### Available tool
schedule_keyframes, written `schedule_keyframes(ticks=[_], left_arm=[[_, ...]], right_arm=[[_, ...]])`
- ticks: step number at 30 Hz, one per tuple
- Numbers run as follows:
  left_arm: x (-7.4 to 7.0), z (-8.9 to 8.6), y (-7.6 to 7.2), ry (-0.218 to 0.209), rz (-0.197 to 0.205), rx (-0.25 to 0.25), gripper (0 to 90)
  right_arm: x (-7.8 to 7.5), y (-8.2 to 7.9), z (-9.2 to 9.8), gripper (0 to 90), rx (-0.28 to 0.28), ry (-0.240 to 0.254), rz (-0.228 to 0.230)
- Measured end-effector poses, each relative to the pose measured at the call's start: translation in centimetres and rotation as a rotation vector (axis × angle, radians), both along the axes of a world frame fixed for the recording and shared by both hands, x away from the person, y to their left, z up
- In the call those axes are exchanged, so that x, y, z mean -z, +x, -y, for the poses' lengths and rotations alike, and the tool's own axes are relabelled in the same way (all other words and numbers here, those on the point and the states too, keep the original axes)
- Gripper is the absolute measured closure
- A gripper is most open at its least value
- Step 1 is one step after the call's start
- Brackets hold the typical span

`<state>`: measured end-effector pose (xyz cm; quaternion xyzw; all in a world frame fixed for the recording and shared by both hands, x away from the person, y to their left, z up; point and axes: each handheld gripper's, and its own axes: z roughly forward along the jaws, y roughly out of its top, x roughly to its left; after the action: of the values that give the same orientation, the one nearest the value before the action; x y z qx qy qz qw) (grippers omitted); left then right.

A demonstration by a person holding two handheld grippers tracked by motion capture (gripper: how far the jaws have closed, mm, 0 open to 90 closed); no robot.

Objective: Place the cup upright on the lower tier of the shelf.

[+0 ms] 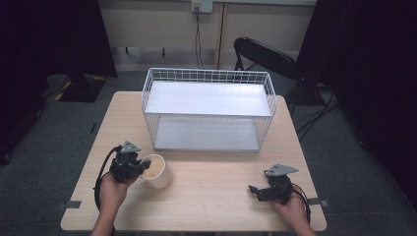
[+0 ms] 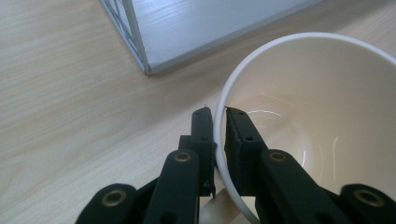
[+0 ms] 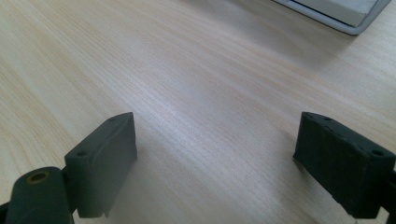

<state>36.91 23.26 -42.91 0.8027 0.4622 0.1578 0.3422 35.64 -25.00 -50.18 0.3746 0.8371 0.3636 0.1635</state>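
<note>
While the person's hands rested at the near edge of the wooden table [image 1: 216, 191], the left gripper [image 1: 142, 167] had pinched the rim of a cream cup [image 1: 158, 171]. In the left gripper view its jaws stood narrow, one pad outside the cup's wall and the other inside the bowl, with the thin white rim [image 2: 220, 135] clamped between them. The cup sat upright on the table just to the right of that gripper, its open mouth facing up and its inside bare and glossy. Past the tips of those jaws, farther across the table and slightly to the left in that view, lay the near corner of the white wire basket [image 2: 140, 51] with its pale bottom panel.

In the high view the basket [image 1: 209, 110] stood well beyond both grippers, toward the far side of the table, its long open frame lying crosswise.

The right gripper [image 1: 259, 189] sat well apart from the cup, over to the right near the table's front edge, held in the person's right hand [image 1: 292, 209]. Its jaws stood wide, with only bare wood grain between them in the right gripper view, where one finger [image 3: 105, 163] showed at the left and the other at the right. A corner of the basket's base [image 3: 345, 16] showed beyond them at the upper right.
</note>
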Motion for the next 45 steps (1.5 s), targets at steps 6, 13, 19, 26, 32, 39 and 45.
schedule_keyframes(ticks=[6,13,19,26,32,39,45], left_arm=[[0.1,0.9,0.3,-0.013,0.028,-0.022,82.5],[-0.1,2.1,0.9,-0.047,0.070,-0.054,82.5],[-0.1,2.7,1.6,-0.086,0.101,-0.077,82.5],[-0.4,3.4,2.0,-0.085,0.151,-0.117,82.5],[-0.4,4.0,2.8,-0.083,0.187,-0.150,82.5],[-0.2,5.0,3.6,-0.082,0.214,-0.186,82.5],[0.0,6.1,4.5,-0.079,0.247,-0.203,82.5]], right_arm=[[0.0,0.0,0.0,12.0,0.000,0.000,0.000],[0.0,0.0,0.0,12.0,0.000,0.000,0.000],[0.0,0.0,0.0,12.0,0.000,0.000,0.000],[0.0,0.0,0.0,12.0,0.000,0.000,0.000],[0.0,0.0,0.0,12.1,0.000,0.000,0.000],[0.0,0.0,0.0,12.0,0.000,0.000,0.000],[0.0,0.0,0.0,12.0,0.000,0.000,0.000]])
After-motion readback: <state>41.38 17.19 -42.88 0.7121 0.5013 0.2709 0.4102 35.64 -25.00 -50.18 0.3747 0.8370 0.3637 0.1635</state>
